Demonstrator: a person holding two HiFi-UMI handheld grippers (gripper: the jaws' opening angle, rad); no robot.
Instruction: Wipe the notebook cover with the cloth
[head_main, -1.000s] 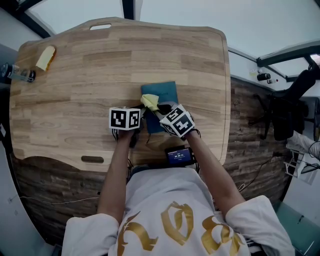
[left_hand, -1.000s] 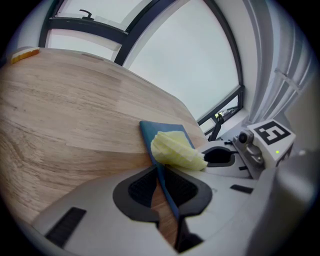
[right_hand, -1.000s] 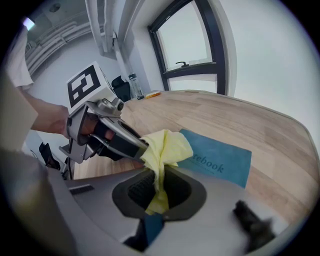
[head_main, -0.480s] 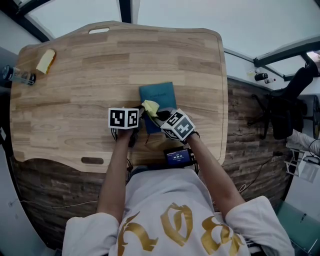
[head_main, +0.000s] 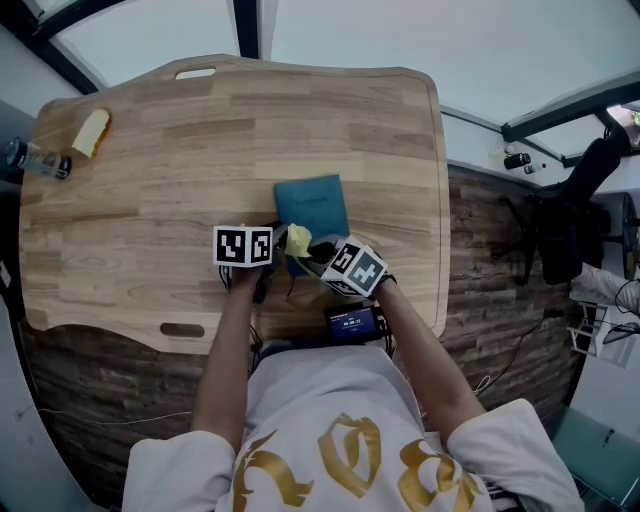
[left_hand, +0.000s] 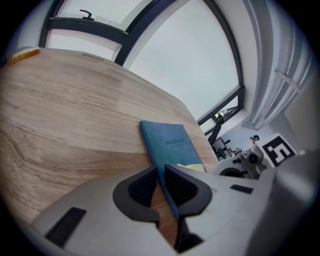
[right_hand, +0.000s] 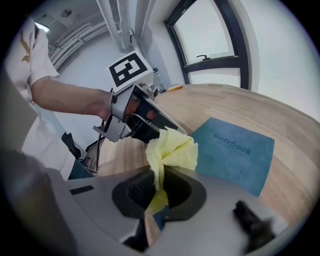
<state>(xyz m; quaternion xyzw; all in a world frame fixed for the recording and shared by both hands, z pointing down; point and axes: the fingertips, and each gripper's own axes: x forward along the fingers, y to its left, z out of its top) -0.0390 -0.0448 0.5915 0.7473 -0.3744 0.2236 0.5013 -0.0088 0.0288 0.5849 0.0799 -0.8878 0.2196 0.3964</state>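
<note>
1. A thin teal notebook (head_main: 315, 205) lies flat at the middle of a pale wooden surface (head_main: 150, 220). The left claw (left_hand: 161, 172) is clenched edge-on over its near left corner.
2. The right claw (right_hand: 159, 182) is clamped on a crumpled pale-yellow cloth (right_hand: 172, 150). The bunch stands up out of the jaws just beside the left claw's tip, over the notebook's near end.
3. The cloth looks soft, light and limp. Held by a fold, its loose bunch should flatten and drag across the cover when pressed down.
4. The notebook appears slim and light, with a smooth cover likely to slide on the wood, so the corner hold serves as an anchor. Most of the cover, to the far and right, lies bare for wiping.
5. The left claw crowds the near left corner, the one patch the cloth would struggle to reach.
6. Well apart at the far left lie a clear bottle with a dark cap (head_main: 30, 157) and a yellow block (head_main: 92, 128). A small dark device with a lit screen (head_main: 350, 322) sits at the near edge. None of them looks to be in the way.
</note>
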